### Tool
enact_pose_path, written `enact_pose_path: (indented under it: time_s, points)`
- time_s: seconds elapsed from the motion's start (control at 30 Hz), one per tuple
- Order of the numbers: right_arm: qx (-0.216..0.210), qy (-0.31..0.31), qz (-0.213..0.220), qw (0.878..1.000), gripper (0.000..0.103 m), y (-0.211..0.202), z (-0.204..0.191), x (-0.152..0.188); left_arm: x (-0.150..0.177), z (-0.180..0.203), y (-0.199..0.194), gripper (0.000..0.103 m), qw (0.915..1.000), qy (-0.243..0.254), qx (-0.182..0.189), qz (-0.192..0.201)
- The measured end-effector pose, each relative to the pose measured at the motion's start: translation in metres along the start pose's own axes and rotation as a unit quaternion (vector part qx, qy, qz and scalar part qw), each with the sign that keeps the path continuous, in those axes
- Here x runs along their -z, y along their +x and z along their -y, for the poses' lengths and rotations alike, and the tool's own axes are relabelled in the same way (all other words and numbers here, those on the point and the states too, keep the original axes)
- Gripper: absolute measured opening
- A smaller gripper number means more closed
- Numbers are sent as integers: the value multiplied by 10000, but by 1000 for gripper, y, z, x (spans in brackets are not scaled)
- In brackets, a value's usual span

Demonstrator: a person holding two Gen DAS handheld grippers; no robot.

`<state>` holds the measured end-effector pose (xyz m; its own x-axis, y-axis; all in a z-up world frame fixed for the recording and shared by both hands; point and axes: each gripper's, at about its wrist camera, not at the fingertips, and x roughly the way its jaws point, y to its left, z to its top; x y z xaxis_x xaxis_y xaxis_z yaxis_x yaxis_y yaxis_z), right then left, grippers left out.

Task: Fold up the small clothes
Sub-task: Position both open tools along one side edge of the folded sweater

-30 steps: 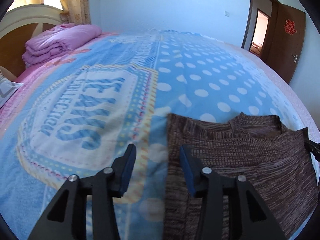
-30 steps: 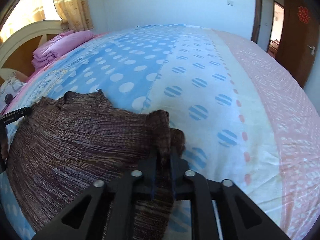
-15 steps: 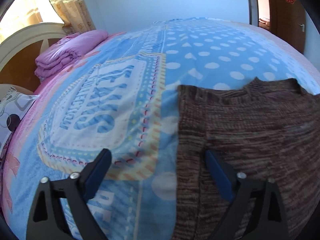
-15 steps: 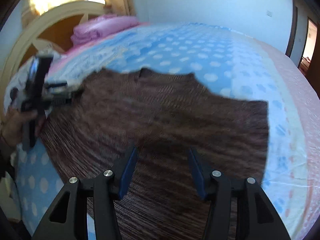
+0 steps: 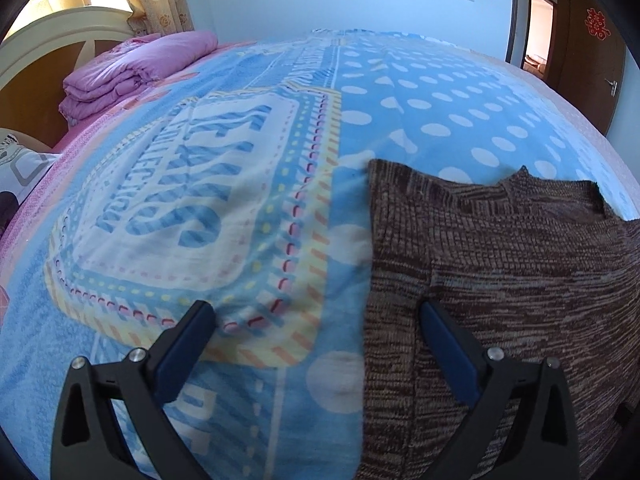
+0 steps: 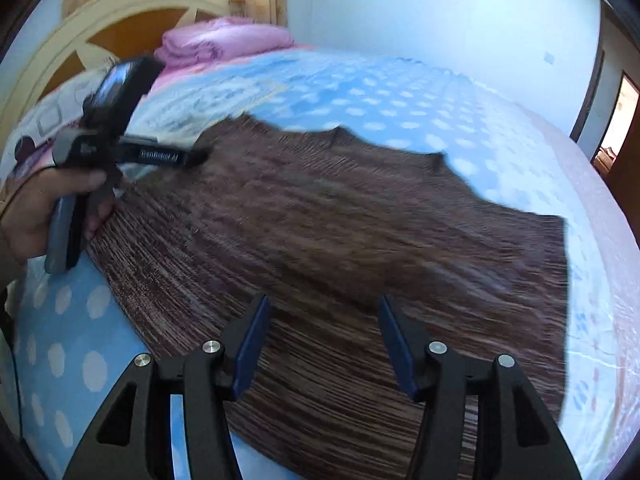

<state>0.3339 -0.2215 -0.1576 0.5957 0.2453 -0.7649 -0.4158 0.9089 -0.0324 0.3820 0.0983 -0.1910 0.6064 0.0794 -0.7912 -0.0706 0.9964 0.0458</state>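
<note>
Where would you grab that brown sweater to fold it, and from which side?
Probably by its left side edge, where the sweater lies flat on the blanket. The open left gripper already straddles that edge, one finger on blanket, one on knit. Come from above, pinch the edge, then carry it across toward the right gripper.

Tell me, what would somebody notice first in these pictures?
Probably the big brown knitted sweater spread flat on the blue polka-dot blanket. Next, the folded pink quilt up by the headboard. Both black tongs, left and right, stand open over the sweater, gripping nothing.
</note>
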Motion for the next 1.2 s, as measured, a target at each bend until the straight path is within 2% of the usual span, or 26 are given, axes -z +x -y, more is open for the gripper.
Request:
enact_pose_path:
  time_s: [0.1,0.2,0.33,0.5,0.63,0.73,1.07,1.13,1.2]
  points:
    - [-146,66,127,9998,57,-4,-13,2,0,-4,1,103,9999,-84,111,-36]
    - [-297,-156,164,9993,57,-5,-35,6,1,-5,1,103,9998,-124,174,-41]
    - [-92,-373,190,9991,57,-2,-56,13,1,-4,1,103,9998,-103,160,-35]
    - [-208,-621,293,9974,57,-10,-79,16,2,-5,-2,103,9996,-109,241,-58]
    - [-104,-1154,385,9925,57,-12,-105,18,4,-18,-6,103,9970,-193,743,-63]
    - [-137,-1334,445,9900,57,-13,-117,19,6,-30,-8,103,9929,-400,1122,28]
    - [-39,-1935,573,9794,57,-11,-156,21,-1,-36,-5,103,9836,-491,1723,195]
    - [97,-2088,596,9761,57,-7,-167,18,-2,-33,-6,101,9825,-378,1805,255]
    - [246,-2215,649,9727,57,-4,-178,16,-3,-28,-5,93,9809,-213,1919,241]
